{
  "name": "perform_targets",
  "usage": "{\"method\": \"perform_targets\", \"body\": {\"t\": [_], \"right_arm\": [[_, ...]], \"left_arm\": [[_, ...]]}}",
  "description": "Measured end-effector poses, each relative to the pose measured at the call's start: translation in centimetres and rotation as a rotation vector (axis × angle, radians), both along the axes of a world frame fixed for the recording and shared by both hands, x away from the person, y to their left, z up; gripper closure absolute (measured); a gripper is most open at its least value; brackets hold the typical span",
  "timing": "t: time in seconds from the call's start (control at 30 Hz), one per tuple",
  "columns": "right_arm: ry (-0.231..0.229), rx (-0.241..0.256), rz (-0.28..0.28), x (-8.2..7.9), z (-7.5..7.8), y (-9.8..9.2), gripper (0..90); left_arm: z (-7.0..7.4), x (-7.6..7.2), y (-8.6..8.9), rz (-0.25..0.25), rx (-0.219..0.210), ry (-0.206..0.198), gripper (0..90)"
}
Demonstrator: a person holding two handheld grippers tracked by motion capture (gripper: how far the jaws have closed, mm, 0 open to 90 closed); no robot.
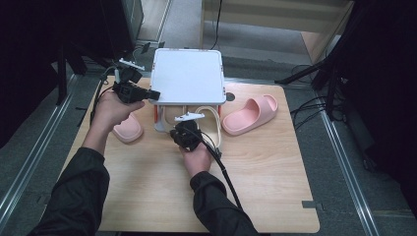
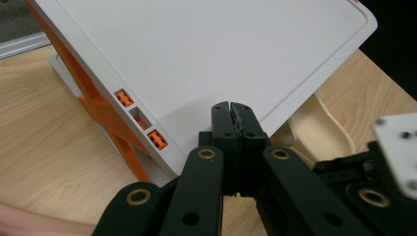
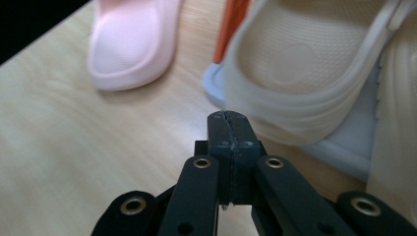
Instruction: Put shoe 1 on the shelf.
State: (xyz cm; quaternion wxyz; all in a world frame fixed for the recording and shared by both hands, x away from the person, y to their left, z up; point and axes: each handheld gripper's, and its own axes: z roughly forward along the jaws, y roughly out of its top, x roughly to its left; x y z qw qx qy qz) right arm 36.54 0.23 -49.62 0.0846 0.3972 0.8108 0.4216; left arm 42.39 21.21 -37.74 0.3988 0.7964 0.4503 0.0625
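Hovering at a white two-tier shoe rack [image 1: 187,73] on the wooden table [image 1: 147,187], I hold both tongs pressed together and empty: the left gripper [image 2: 231,110] over the rack's top shelf, the right gripper [image 3: 229,120] just before a cream slipper [image 3: 305,73] on the lower tier. Pink slippers [image 1: 251,114] lie either side of the rack. I judge shelving is under way; next, my right jaws must part to grasp.
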Motion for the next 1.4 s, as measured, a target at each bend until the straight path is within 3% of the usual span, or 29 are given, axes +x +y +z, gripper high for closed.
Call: {"method": "perform_targets", "body": {"t": [0.2, 0.27, 0.37, 0.7, 0.83, 1.0, 1.23, 1.4], "right_arm": [[-0.013, 0.009, 0.041, -1.8, 0.6, -1.3, 90.0], [0.006, 0.044, 0.048, -2.9, 0.9, -2.7, 90.0], [-0.001, 0.058, 0.051, -4.0, 0.9, -4.1, 90.0], [0.031, 0.063, 0.027, -6.7, 0.6, -9.6, 90.0], [0.023, 0.049, 0.014, -7.5, 0.3, -11.0, 90.0], [0.027, 0.049, 0.016, -7.5, -0.1, -11.8, 90.0], [0.013, -0.013, 0.036, -6.3, -1.2, -13.0, 90.0], [0.043, -0.013, 0.021, -5.0, -1.6, -13.2, 90.0]], "left_arm": [[0.0, 0.0, -0.1, 0.001, 0.004, -0.003, 89.4], [0.0, 0.0, -0.1, 0.003, 0.001, -0.002, 89.4], [0.0, -0.1, -0.1, 0.005, 0.000, -0.002, 89.4], [0.0, -0.1, -0.1, 0.003, 0.010, -0.007, 89.4], [0.0, -0.1, -0.1, 0.002, 0.007, -0.007, 89.4], [0.0, -0.1, -0.1, 0.004, 0.001, -0.006, 89.4], [-0.1, -0.1, 0.0, 0.003, -0.004, -0.005, 89.5], [0.0, -0.1, 0.0, 0.002, -0.003, -0.005, 89.4]]}}
